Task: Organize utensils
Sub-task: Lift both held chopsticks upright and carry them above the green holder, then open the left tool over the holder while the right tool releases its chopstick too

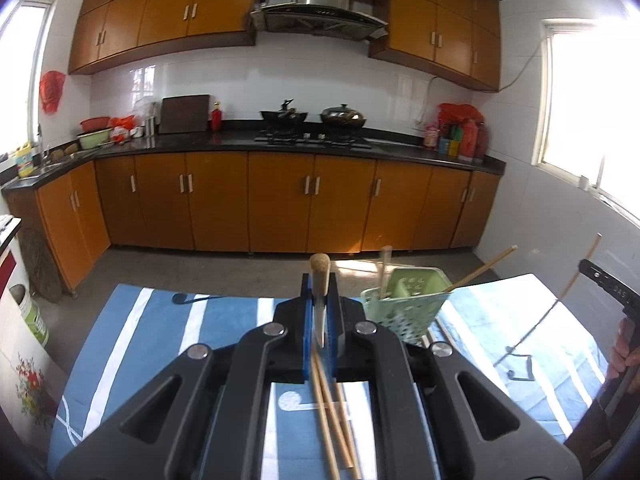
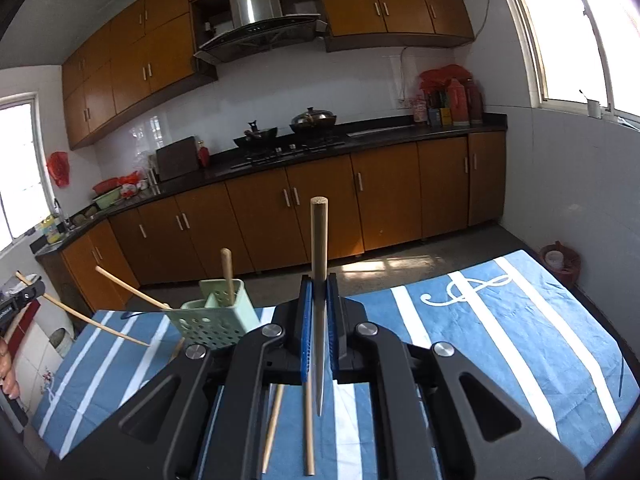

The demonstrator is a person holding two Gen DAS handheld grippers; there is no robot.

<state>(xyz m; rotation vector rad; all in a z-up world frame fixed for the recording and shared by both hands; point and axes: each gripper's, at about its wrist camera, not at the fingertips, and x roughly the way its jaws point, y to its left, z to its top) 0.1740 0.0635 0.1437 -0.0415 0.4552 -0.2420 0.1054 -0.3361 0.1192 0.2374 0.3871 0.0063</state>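
The left gripper (image 1: 320, 312) has its blue pads clamped on a single wooden chopstick (image 1: 320, 288), which stands nearly upright between them, blunt end up and tapered tip down. The right gripper (image 2: 319, 320) is likewise clamped on another chopstick (image 2: 319, 248), also held upright with its round end well above the jaws. On the table sits a pale green perforated utensil holder (image 1: 404, 304), tilted, with two chopsticks already in it (image 2: 227, 276), one standing fairly straight and one leaning far out to the side. The holder rests on a blue tablecloth with white stripes (image 2: 500, 320) and a white treble-clef pattern. More loose chopsticks (image 1: 332, 420) lie flat on the cloth beneath the grippers, seen between the black arms of each tool; their exact number is hard to tell since the gripper bodies hide part of them. Behind the table runs a kitchen counter (image 1: 240, 146) with orange-brown cabinets.
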